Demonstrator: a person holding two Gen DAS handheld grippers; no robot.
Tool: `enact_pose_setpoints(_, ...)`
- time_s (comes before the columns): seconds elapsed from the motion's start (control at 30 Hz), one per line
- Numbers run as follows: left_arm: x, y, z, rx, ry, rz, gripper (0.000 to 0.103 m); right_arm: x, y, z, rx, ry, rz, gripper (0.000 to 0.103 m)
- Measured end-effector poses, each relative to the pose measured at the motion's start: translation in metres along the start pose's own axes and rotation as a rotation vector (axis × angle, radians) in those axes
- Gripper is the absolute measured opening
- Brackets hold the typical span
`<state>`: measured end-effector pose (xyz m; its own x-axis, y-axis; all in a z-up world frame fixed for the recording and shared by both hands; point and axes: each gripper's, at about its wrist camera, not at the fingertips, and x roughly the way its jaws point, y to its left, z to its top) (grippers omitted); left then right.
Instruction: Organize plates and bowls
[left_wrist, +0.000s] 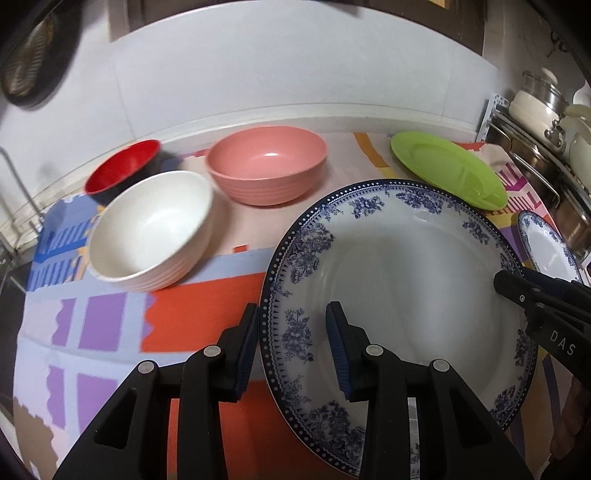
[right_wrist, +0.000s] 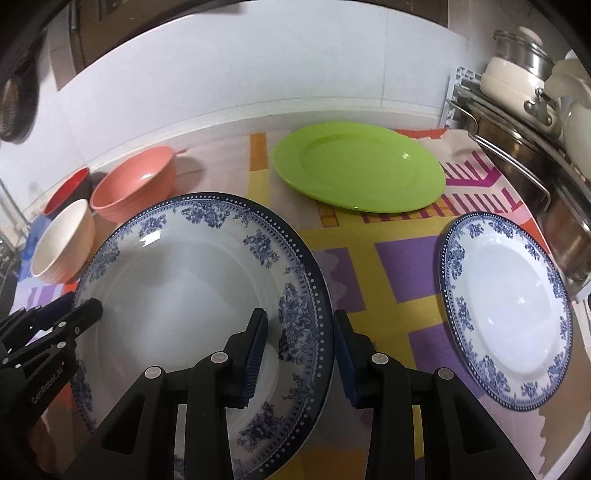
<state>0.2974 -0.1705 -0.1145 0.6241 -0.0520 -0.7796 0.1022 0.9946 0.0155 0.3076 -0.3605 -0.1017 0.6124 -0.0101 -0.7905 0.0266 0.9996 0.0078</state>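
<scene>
A large blue-and-white floral plate (left_wrist: 406, 280) (right_wrist: 184, 288) is between both grippers. My left gripper (left_wrist: 293, 317) straddles its left rim, jaws apart. My right gripper (right_wrist: 301, 325) straddles its right rim, jaws apart; it shows in the left wrist view (left_wrist: 517, 286), and the left gripper shows in the right wrist view (right_wrist: 79, 304). A smaller blue-and-white plate (right_wrist: 506, 306) (left_wrist: 546, 247) lies to the right. A green plate (right_wrist: 358, 170) (left_wrist: 447, 170) lies behind. A white bowl (left_wrist: 151, 229) (right_wrist: 61, 243), pink bowl (left_wrist: 267, 166) (right_wrist: 136, 181) and red bowl (left_wrist: 123, 168) (right_wrist: 66, 188) stand at left.
A colourful patterned cloth (left_wrist: 192, 317) (right_wrist: 399, 254) covers the counter. A rack with steel pots and white lidded pans (right_wrist: 524, 110) (left_wrist: 543, 122) stands at the right edge. A white tiled wall (left_wrist: 280, 66) runs along the back. A wire rack (left_wrist: 14, 206) is at far left.
</scene>
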Motion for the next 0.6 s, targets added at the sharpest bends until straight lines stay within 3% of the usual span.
enact_pose_setpoints(0.6,-0.071,0.083,-0.055,-0.105,-0.037,0.108,0.036,-0.045,0.084,-0.026,-0.106,-0.018,0.1,0.037)
